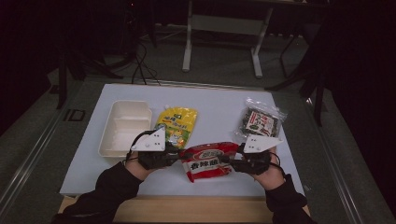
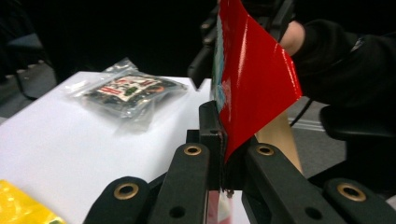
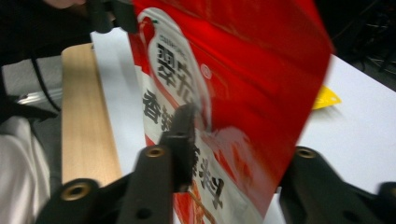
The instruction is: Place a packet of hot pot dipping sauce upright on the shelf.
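A red noodle packet [image 1: 208, 161] with white and black print hangs just above the white table top, stretched between my two grippers. My left gripper [image 1: 173, 157] is shut on the packet's left end. In the left gripper view, its jaws [image 2: 223, 135] pinch the thin red edge [image 2: 252, 79]. My right gripper [image 1: 233, 162] is at the packet's right end. In the right gripper view, the packet [image 3: 243, 70] slants through the wide gap of that gripper [image 3: 233, 135]. One finger [image 3: 184, 126] lies against the printed face, and the other is hidden behind the packet.
A white two-compartment tray [image 1: 123, 128] stands at the left, with a yellow pouch [image 1: 176, 123] beside it. A clear bag of dark contents [image 1: 259, 122] lies at the back right. A wooden strip [image 1: 196, 210] borders the table's near edge. Table legs stand beyond.
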Action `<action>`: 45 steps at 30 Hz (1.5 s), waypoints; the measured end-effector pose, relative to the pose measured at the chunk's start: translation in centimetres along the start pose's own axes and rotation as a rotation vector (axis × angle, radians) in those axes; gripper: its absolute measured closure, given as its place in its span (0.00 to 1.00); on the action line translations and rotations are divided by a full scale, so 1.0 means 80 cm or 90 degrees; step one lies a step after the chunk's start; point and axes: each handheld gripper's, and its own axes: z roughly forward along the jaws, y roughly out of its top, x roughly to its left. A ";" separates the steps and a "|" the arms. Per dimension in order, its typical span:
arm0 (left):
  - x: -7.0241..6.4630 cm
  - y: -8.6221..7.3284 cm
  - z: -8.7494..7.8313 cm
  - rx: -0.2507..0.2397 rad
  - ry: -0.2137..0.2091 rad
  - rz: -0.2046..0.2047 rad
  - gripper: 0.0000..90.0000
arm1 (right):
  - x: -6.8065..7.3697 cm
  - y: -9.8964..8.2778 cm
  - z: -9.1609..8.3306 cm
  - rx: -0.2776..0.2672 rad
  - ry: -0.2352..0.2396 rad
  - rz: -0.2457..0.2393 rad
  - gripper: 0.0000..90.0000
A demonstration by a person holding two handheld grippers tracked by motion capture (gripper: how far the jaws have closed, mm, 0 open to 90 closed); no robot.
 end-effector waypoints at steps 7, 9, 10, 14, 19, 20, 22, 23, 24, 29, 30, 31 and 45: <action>0.011 -0.006 -0.010 -0.014 0.014 -0.023 1.00 | 0.011 0.015 0.002 0.027 0.037 -0.026 1.00; 0.013 -0.009 -0.012 -0.019 0.014 -0.034 0.99 | 0.013 0.019 0.002 0.029 0.039 -0.031 1.00; 0.013 -0.010 -0.013 -0.021 0.011 -0.037 0.99 | 0.014 0.021 0.002 0.029 0.039 -0.031 1.00; 0.011 -0.010 -0.015 -0.026 0.027 -0.040 0.94 | 0.012 0.024 0.002 0.027 0.044 -0.020 1.00; 0.010 -0.011 -0.018 -0.034 0.040 -0.049 0.78 | 0.009 0.027 -0.003 0.017 0.038 -0.017 1.00; 0.010 -0.015 -0.022 -0.042 0.058 -0.064 0.66 | 0.006 0.030 -0.006 0.013 0.029 -0.013 1.00; 0.009 -0.016 -0.025 -0.040 0.084 -0.082 0.59 | 0.002 0.033 -0.009 0.007 0.019 -0.009 1.00; 0.010 -0.017 -0.025 -0.040 0.095 -0.096 0.53 | 0.001 0.034 -0.011 0.004 0.015 -0.007 1.00; 0.010 -0.018 -0.026 -0.039 0.097 -0.103 0.47 | -0.002 0.036 -0.012 0.001 0.010 -0.005 1.00; 0.008 -0.024 -0.032 -0.052 0.090 -0.112 0.25 | -0.010 0.044 -0.017 -0.007 0.005 0.003 1.00; 0.007 -0.026 -0.033 -0.055 0.089 -0.111 0.23 | -0.012 0.046 -0.017 -0.007 0.002 0.003 1.00; 0.008 -0.028 -0.033 -0.060 0.082 -0.114 0.21 | -0.013 0.048 -0.017 -0.009 0.001 0.003 1.00; -0.009 -0.057 -0.031 -0.066 0.082 -0.118 0.13 | -0.038 0.082 -0.012 -0.027 -0.022 0.006 1.00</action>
